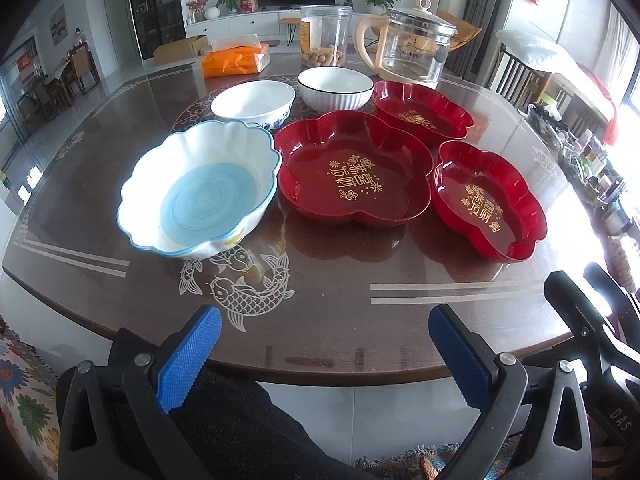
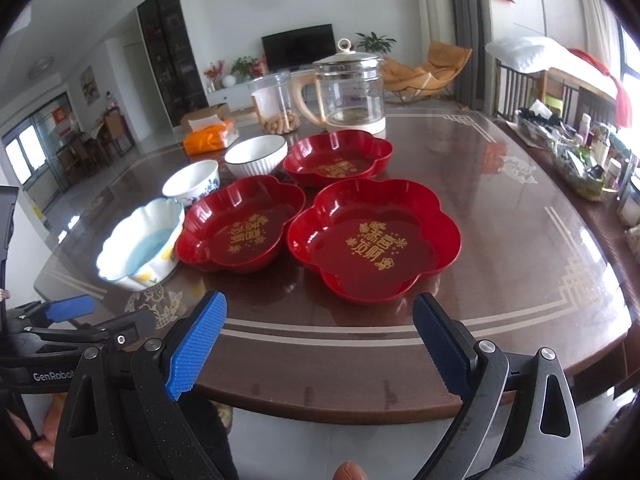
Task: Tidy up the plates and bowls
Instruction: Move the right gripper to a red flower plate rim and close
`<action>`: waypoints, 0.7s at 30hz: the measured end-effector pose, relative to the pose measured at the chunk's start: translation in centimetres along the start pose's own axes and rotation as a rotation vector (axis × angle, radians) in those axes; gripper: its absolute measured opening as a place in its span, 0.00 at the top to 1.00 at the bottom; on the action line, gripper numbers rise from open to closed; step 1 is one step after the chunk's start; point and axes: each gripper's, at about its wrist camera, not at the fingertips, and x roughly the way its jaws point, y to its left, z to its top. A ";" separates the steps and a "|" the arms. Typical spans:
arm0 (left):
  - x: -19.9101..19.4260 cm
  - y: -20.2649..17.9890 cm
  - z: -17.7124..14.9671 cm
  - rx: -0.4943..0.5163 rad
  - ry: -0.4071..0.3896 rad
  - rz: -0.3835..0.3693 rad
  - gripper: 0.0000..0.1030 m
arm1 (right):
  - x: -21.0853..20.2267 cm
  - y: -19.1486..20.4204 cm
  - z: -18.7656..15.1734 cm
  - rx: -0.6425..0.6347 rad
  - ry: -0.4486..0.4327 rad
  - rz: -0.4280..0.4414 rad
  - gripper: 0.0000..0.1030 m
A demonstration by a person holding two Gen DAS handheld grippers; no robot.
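Three red flower-shaped plates lie on the brown table [image 1: 360, 280]: a middle one [image 1: 354, 168] [image 2: 240, 224], a near right one [image 1: 488, 200] [image 2: 374, 240] and a far one [image 1: 422, 114] [image 2: 338, 158]. Left of them stand a scalloped blue-and-white bowl [image 1: 200, 188] [image 2: 140, 240], a white bowl with blue pattern [image 1: 253, 102] [image 2: 192, 184] and a ribbed white bowl [image 1: 335, 88] [image 2: 256, 158]. My left gripper [image 1: 324, 344] is open and empty at the table's near edge. My right gripper [image 2: 320, 336] is open and empty before the near right plate.
At the back of the table stand a glass kettle [image 1: 412, 46] [image 2: 348, 92], a clear jar of snacks [image 1: 325, 36] [image 2: 276, 104] and an orange tissue pack [image 1: 236, 58] [image 2: 210, 136]. A cluttered shelf of bottles [image 2: 580, 160] runs along the right.
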 end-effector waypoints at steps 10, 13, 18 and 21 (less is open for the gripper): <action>0.7 0.4 0.2 -0.017 0.029 -0.019 0.00 | 0.3 -1.1 0.0 0.000 0.006 0.030 0.07; 0.6 0.2 0.3 -0.018 0.031 -0.024 0.00 | 0.2 -1.2 0.2 0.001 0.009 0.037 0.07; 0.2 0.3 0.6 -0.027 0.014 -0.026 0.00 | 0.4 -1.4 -0.1 0.005 0.035 0.035 0.07; 0.1 0.6 0.7 -0.037 0.012 -0.023 0.00 | 0.6 -1.4 -0.3 0.007 0.052 0.032 0.07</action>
